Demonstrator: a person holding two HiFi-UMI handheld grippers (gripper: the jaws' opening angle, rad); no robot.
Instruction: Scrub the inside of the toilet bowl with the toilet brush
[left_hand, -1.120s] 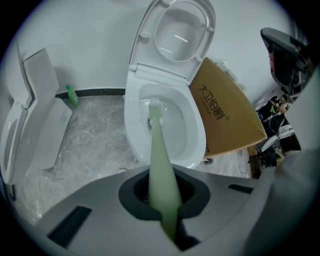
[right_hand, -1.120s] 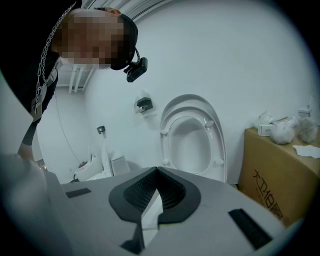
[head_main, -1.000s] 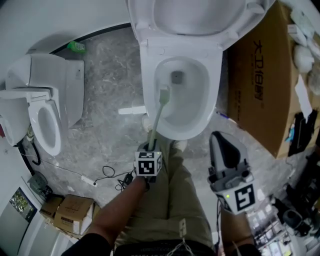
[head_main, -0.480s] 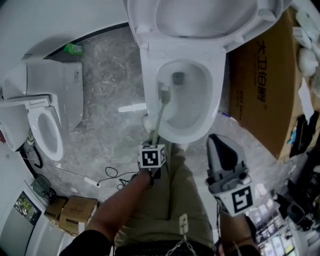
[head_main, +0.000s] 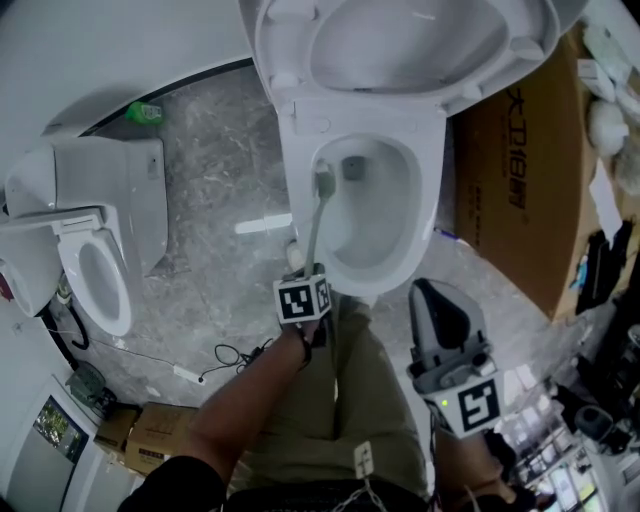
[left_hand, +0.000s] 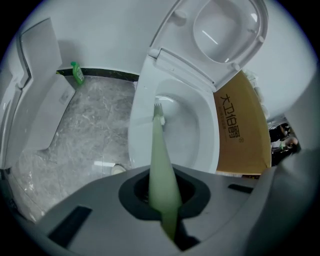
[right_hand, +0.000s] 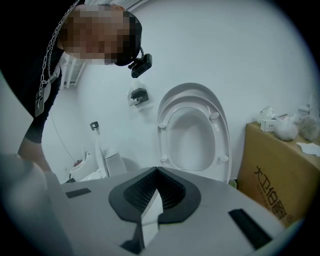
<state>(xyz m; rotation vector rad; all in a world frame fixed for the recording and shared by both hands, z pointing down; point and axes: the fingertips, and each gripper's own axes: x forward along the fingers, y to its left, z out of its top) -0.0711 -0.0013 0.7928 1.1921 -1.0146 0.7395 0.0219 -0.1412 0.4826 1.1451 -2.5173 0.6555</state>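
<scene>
Left gripper (left_hand: 167, 212) clamps the toilet brush (head_main: 317, 222) handle. The brush head sits inside the toilet bowl (head_main: 403, 222), at its left inner wall. Right gripper (right_hand: 150, 207): jaws together, empty.

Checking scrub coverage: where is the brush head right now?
In the head view, the brush head is inside the toilet bowl, at its left inner wall.

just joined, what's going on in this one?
A person is cleaning the toilet bowl. The left gripper is clamped on the handle of the pale green toilet brush, whose head sits against the bowl's left inner wall. The right gripper is shut on nothing, held off to the side and pointing at the raised lid.
</scene>
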